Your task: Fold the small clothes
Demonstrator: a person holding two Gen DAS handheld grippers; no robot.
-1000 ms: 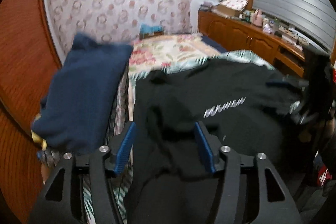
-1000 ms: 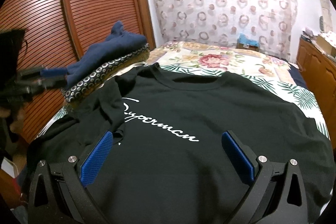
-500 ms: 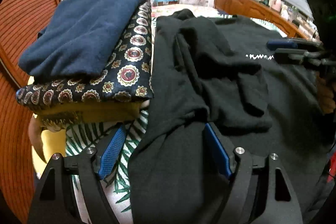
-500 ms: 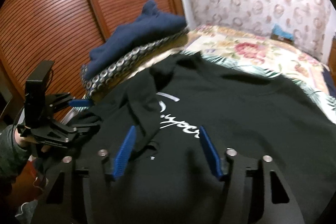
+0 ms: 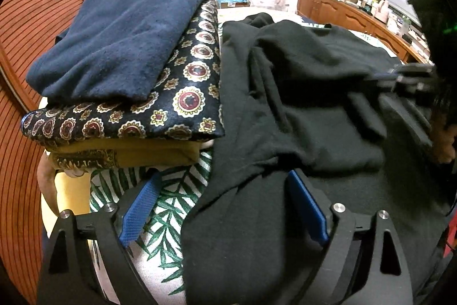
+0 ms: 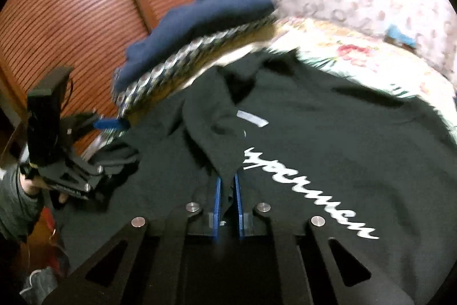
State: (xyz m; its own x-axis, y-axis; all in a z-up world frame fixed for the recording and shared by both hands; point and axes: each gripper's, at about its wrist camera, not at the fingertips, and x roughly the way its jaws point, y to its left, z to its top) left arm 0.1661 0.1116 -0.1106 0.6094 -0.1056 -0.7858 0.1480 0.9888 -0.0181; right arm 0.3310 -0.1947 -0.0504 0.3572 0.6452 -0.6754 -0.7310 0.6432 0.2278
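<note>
Black cotton T-shirt with white script (image 6: 328, 133): fold pinched by just-closed right gripper (image 6: 227, 190); left gripper (image 5: 222, 207), just widened, spread wide over hem

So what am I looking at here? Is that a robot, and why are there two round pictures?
No robot: a person holds a two-finger tool in each hand, with a fisheye camera on each looking along its fingers. One picture is from the left gripper, whose jaws have just been opening and stand wide over the edge of a black T-shirt spread on a leaf-print bedspread. The other is from the right gripper, whose jaws have just been closing and now pinch a fold of that shirt. Beside it sits a stack of folded clothes, navy on top.
</note>
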